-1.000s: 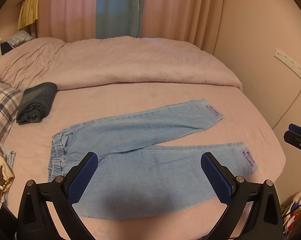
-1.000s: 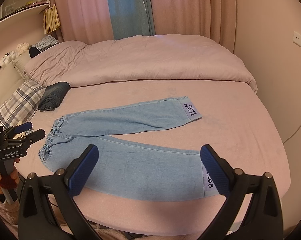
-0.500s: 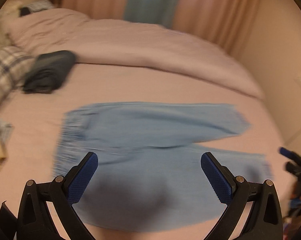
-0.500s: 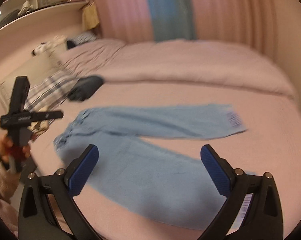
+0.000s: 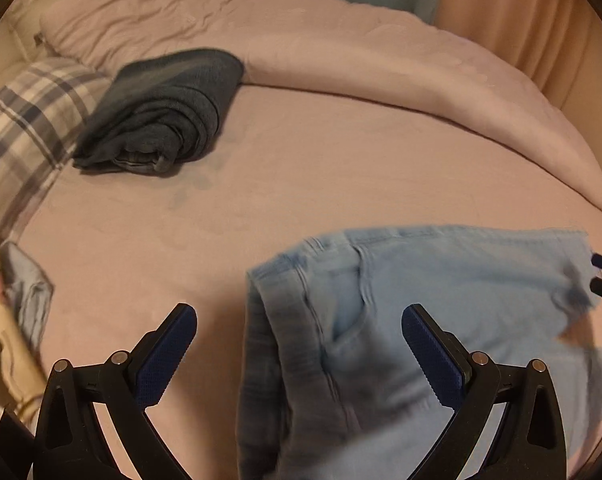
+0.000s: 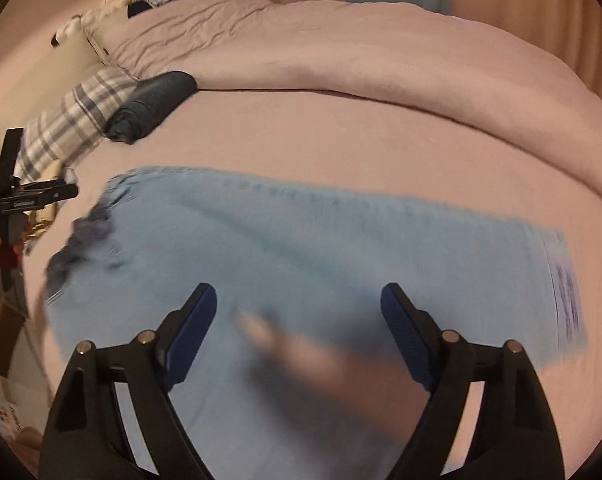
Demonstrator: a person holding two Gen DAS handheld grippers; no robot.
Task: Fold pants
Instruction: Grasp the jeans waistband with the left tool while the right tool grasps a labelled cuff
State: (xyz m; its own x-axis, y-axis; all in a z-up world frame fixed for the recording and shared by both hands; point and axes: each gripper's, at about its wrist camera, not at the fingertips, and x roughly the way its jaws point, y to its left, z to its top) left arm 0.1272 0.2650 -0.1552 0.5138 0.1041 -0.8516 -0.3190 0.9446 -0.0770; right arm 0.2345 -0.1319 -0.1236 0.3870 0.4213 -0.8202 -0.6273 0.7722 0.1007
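Though blurred, printed hem patch (image 6: 565, 284) on pants (image 6: 301, 248).

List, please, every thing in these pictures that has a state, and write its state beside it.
light blue pants: spread flat on the bed, unfolded, not gripped
dark garment: folded, lying beside the plaid pillow
plaid pillow: lying at the bed's edge
pink duvet: bunched along the far side
left claw: open, empty
right claw: open, empty
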